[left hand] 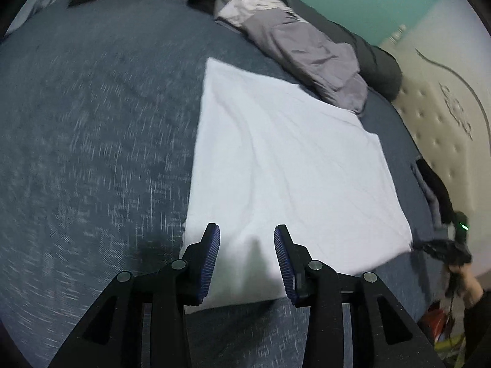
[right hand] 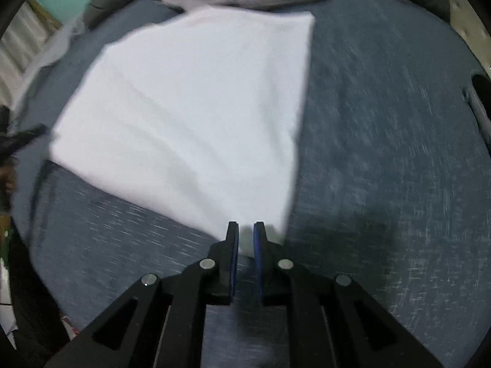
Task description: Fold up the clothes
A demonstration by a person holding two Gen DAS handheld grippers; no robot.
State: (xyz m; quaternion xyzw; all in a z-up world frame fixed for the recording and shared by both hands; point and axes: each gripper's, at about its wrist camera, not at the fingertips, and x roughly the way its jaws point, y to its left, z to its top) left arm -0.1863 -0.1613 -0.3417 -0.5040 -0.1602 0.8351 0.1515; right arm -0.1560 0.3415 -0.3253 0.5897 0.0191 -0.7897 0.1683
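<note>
Now your white garment [left hand: 288, 165] lies folded flat at frame centre on the blue-grey bedspread [left hand: 92, 122]. Your left gripper [left hand: 247, 259] stands spread over its near edge; your right gripper [right hand: 245, 239], almost pressed together, shows cloth between its pads, so lifting could drag that corner and undo the fold.

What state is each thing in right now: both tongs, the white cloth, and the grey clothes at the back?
Left tongs: open, over the near edge of the cloth, not pinching it.
Right tongs: nearly closed, at the near corner of the cloth; grip unclear through blur.
White cloth: folded flat into a rectangle on the blue bedspread.
Grey clothes: crumpled in a heap, unfolded.
</note>
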